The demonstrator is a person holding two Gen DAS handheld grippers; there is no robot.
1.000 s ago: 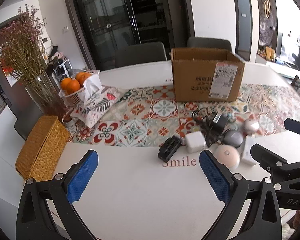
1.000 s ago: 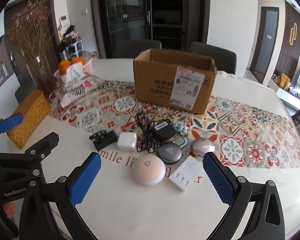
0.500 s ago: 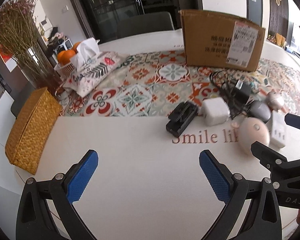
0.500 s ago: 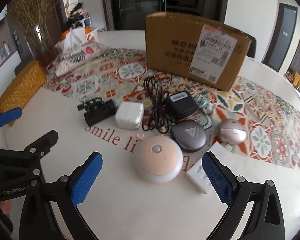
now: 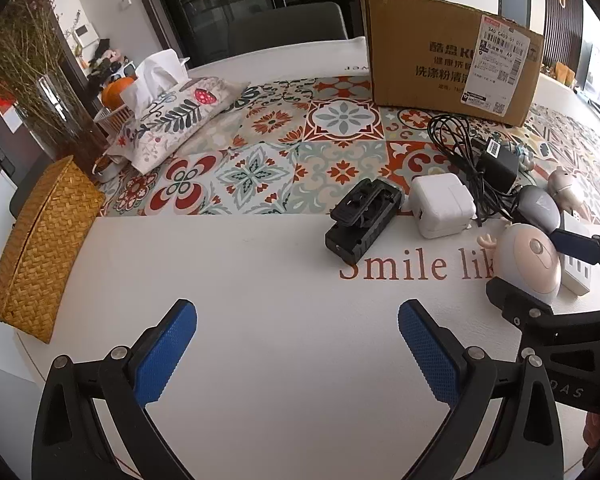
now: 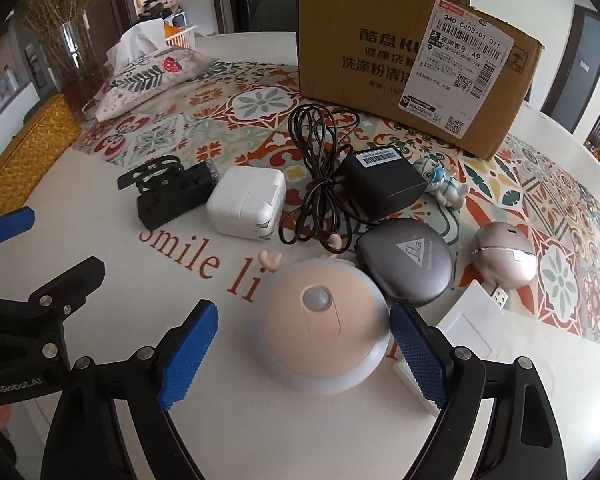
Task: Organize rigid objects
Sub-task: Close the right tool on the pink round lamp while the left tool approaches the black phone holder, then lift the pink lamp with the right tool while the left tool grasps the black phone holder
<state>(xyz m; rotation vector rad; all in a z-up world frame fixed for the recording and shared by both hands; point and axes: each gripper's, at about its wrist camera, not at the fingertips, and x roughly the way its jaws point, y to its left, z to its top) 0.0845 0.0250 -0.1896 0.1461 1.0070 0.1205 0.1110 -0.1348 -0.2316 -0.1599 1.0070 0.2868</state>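
My right gripper (image 6: 302, 344) hovers low over a round pink night light (image 6: 320, 328) that lies between its closing jaws. The right pad sits at the light's edge and the left pad (image 6: 188, 344) stands clear of it. Behind the light lie a black clip mount (image 6: 168, 192), a white charger cube (image 6: 246, 202), a black adapter with a coiled cable (image 6: 384, 184), a grey oval case (image 6: 406, 266), a silvery egg-shaped device (image 6: 504, 256) and a white socket block (image 6: 472, 332). My left gripper (image 5: 296, 356) is open over bare white tabletop, left of the pile.
An open cardboard box (image 6: 400, 72) stands behind the pile on a patterned runner (image 5: 260, 160). A small figurine (image 6: 440, 182) lies by the adapter. At the left are a wicker box (image 5: 44, 248), a floral tissue cover (image 5: 172, 120) and a vase of dried flowers (image 5: 52, 100).
Both grippers have sunk toward the table and tipped further down. The right jaws have narrowed, and the pink light now lies between them.
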